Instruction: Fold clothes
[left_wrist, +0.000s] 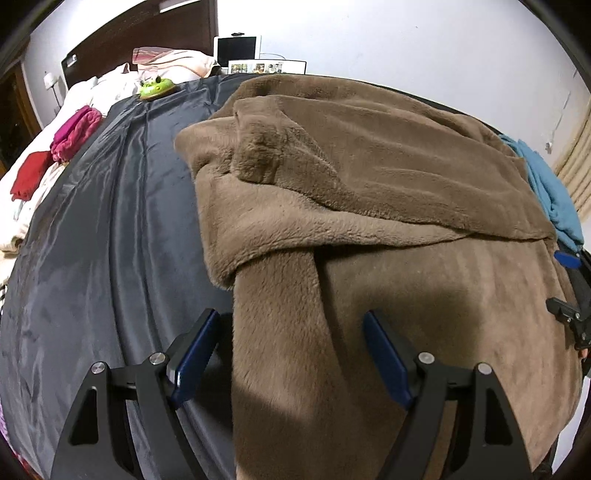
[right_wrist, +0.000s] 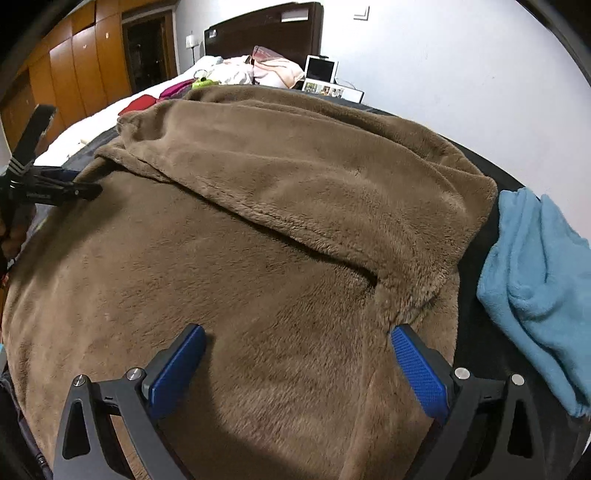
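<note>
A large brown fleece garment lies spread on a dark grey sheet, with its sides folded in over the middle. It fills the right wrist view too. My left gripper is open, hovering over the garment's near left edge, with one finger over the sheet and one over the fleece. My right gripper is open above the garment's near right part, holding nothing. The left gripper also shows at the left of the right wrist view.
A blue fleece cloth lies at the garment's right edge. Folded pink and red clothes lie on the white bedding at left. A green toy, pillows and a photo frame stand at the far end by the wall.
</note>
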